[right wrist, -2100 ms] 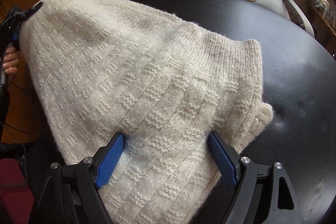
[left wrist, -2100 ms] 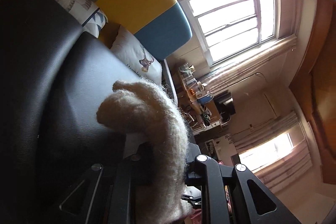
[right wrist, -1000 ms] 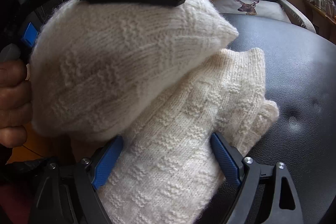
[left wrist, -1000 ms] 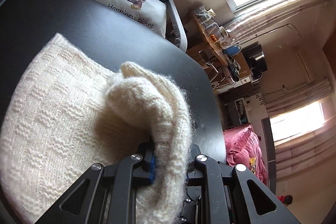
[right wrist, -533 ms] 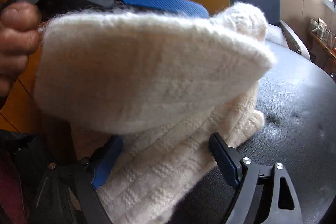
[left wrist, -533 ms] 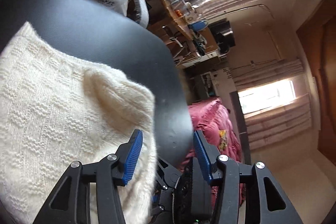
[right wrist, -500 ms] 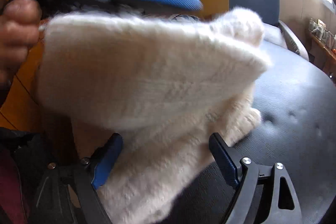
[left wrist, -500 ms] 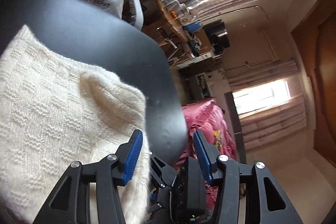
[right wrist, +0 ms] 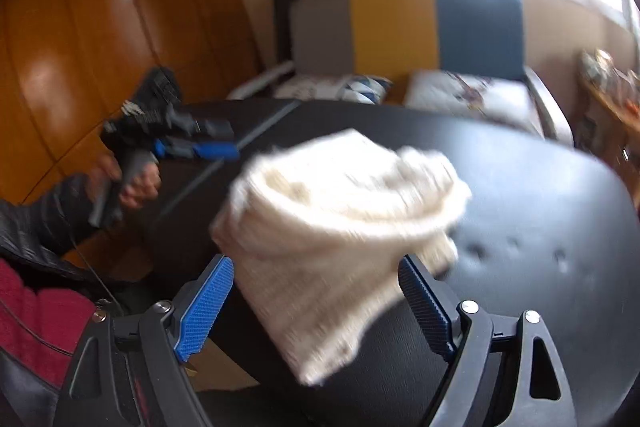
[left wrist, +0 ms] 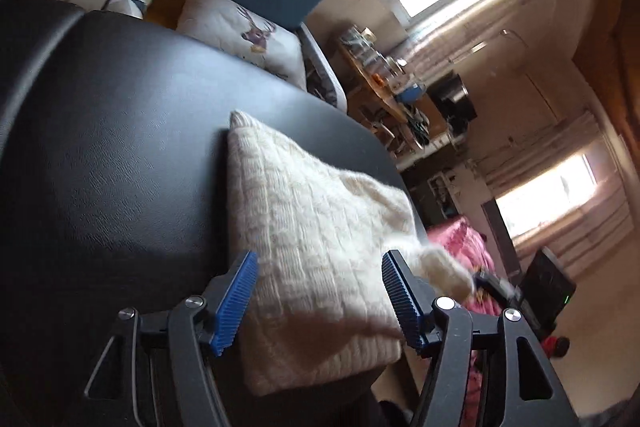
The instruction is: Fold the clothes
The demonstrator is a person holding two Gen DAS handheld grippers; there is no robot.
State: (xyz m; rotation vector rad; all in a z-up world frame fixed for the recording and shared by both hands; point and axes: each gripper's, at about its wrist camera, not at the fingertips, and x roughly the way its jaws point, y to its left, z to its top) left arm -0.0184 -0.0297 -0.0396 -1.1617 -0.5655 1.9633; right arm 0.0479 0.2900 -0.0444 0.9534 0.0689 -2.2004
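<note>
Both hand-held grippers stand wide open and hold nothing. Left hand-held gripper [left wrist: 318,293] hangs over the near end of the folded cream knit sweater [left wrist: 316,247], its blue pads either side of the cloth and clear of it. Right hand-held gripper [right wrist: 316,301] frames the same sweater [right wrist: 340,223], blurred in this view, with its pads apart from the knit. That sweater lies on the black table [left wrist: 112,155], toward its right near edge.
</note>
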